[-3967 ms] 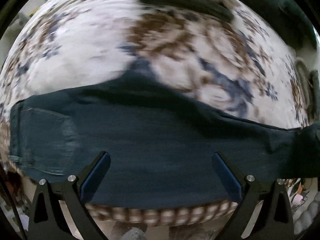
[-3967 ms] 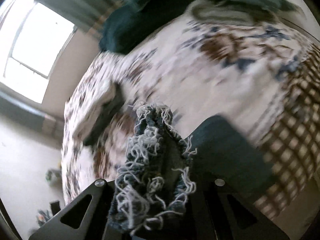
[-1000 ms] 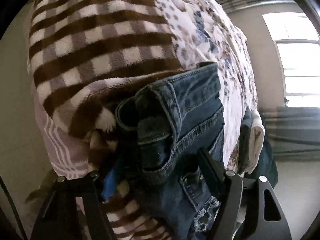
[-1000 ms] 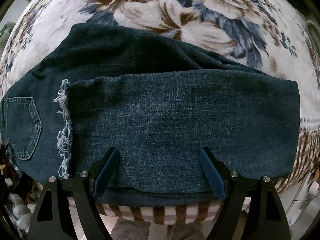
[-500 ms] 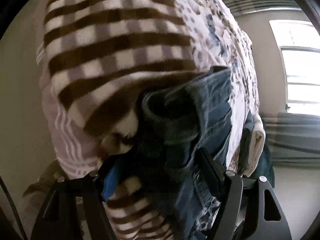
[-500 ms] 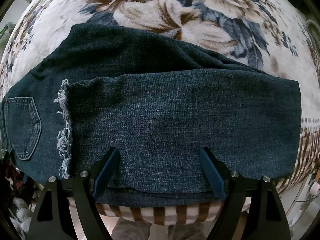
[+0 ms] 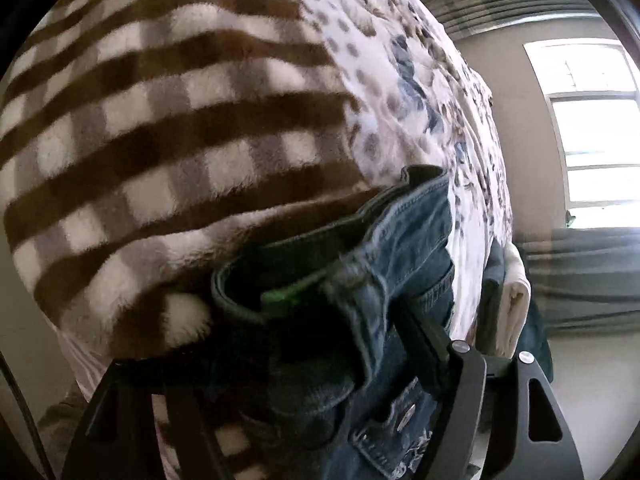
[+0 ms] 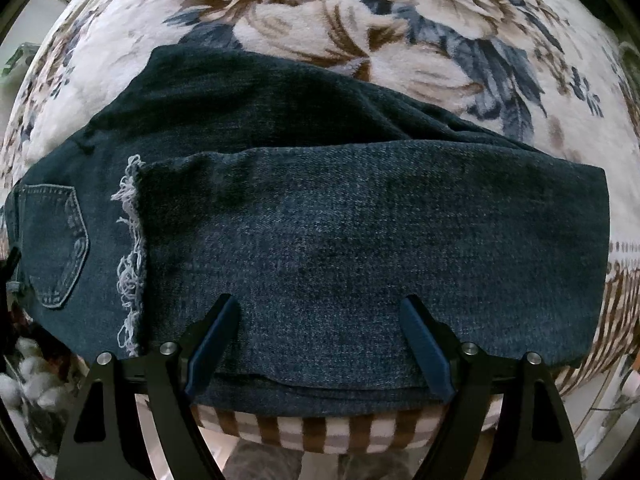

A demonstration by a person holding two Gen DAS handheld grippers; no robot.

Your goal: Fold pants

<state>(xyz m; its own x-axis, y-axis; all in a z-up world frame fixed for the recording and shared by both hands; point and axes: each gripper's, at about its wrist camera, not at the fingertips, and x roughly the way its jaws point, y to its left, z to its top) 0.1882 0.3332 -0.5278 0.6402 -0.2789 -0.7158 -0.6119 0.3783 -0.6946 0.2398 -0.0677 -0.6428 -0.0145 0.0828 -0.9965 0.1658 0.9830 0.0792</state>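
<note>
Dark blue jeans [image 8: 360, 232] lie on the bed, folded once lengthwise and across, with the frayed hem [image 8: 130, 256] resting near the back pocket [image 8: 56, 244]. My right gripper [image 8: 320, 344] hovers open over the near edge of the folded legs and holds nothing. In the left wrist view the waistband end of the jeans [image 7: 384, 280] fills the space between the fingers of my left gripper [image 7: 304, 360], which has closed on the denim at the bed's edge. The left finger is mostly hidden by cloth.
A brown checked blanket [image 7: 160, 120] hangs over the bed edge under the jeans, on a floral bedspread [image 8: 400, 20]. Folded clothes [image 7: 516, 300] are stacked further along the bed. A window [image 7: 592, 132] and a curtain are beyond.
My left gripper has pushed in onto the waistband and its fingers have closed on the denim. The right gripper and the folded legs have stayed still.
</note>
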